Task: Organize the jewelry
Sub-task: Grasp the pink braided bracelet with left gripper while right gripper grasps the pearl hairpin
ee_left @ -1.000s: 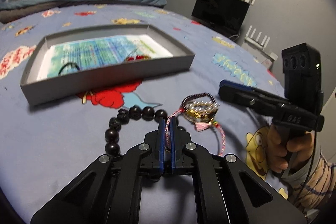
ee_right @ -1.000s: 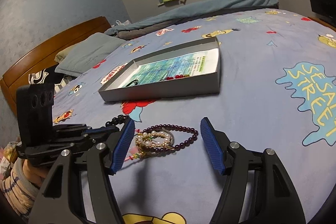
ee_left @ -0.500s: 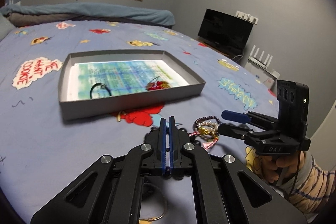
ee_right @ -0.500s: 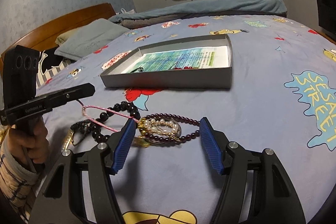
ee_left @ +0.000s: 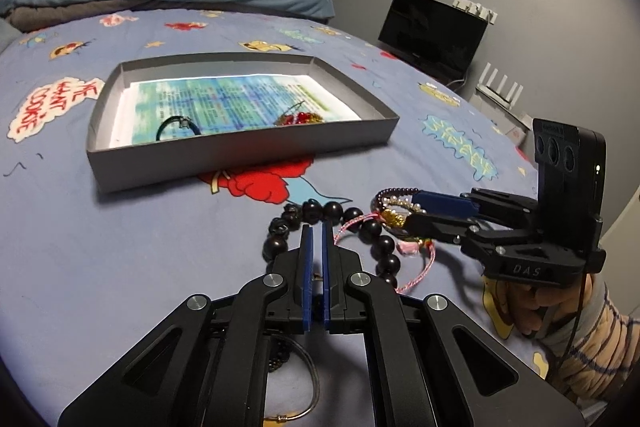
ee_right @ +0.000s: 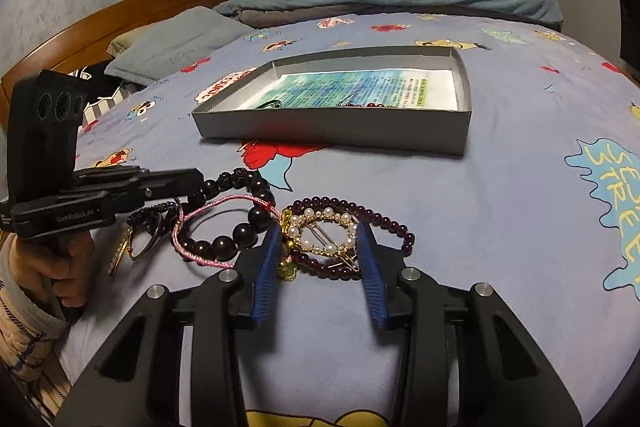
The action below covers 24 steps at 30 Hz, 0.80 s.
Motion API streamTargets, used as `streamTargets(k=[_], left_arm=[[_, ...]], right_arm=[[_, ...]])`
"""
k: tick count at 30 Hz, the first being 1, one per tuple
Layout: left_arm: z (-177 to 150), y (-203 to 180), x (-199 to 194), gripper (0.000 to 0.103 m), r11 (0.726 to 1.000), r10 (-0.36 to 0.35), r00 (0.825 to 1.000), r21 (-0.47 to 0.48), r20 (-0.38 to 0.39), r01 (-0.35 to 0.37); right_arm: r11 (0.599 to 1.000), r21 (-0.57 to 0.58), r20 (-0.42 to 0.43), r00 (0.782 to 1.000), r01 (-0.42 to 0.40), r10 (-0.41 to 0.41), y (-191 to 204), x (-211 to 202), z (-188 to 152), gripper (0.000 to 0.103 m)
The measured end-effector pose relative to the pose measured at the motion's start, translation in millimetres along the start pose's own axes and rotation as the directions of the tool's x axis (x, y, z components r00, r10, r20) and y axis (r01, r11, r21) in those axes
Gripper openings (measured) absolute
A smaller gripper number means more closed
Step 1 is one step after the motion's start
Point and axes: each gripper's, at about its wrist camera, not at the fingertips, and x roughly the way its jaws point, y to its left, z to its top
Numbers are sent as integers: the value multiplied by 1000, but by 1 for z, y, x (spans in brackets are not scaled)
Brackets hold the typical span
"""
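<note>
A pile of jewelry lies on the bedspread: a black bead bracelet (ee_left: 362, 223) (ee_right: 240, 233), a pink cord bracelet (ee_left: 352, 227) (ee_right: 224, 205), a pearl hair clip (ee_right: 320, 231) and a dark purple bead bracelet (ee_right: 360, 211). My left gripper (ee_left: 316, 231) (ee_right: 196, 183) is nearly shut with a narrow gap and holds nothing, just above the black beads. My right gripper (ee_right: 318, 233) (ee_left: 416, 209) is open, its fingers straddling the pearl clip and purple beads. The grey tray (ee_left: 240, 155) (ee_right: 332, 131) holds a black hair tie (ee_left: 176, 125) and red beads (ee_left: 296, 117).
A gold-trimmed ring or bangle (ee_left: 296, 403) (ee_right: 132, 243) lies near the left gripper's body. A TV (ee_left: 432, 35) and router (ee_left: 500, 95) stand beyond the bed's right edge. Pillows (ee_right: 176, 43) and headboard (ee_right: 100, 31) are at the left in the right wrist view.
My left gripper let go of the pink cord bracelet and came back down by the black beads. My right gripper moved forward and narrowed around the pearl clip.
</note>
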Motion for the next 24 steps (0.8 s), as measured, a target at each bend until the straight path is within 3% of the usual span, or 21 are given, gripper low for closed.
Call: streamTargets(k=[7,9,12,15,21,22,24], left_arm=[[-1,-5,-4,40,999,-38,999,18,22,38],[-1,-8,-3,44,999,-43,999,28,17,43],[-1,-11,5,47,998,-48,999,38,-11,49],[0,-12,17,47,998,-45,998,31,-43,46],[-1,-13,31,6,998,-55,995,24,-86,57],[-1,-18,27,5,998,-50,996,45,-69,54],[-1,-24,19,5,996,-41,998,79,-38,44]], right_arm=[[999,43,95,995,-21,17,-8,-22,1,35],[998,55,118,993,-7,1,-11,-27,4,35],[995,63,120,989,82,-89,-19,-31,7,35],[985,96,75,986,142,-150,-33,-27,6,35],[976,134,4,985,171,-173,-46,-13,3,35],[976,134,0,985,173,-174,-47,-12,2,36],[977,138,-2,987,162,-164,-48,-11,1,47]])
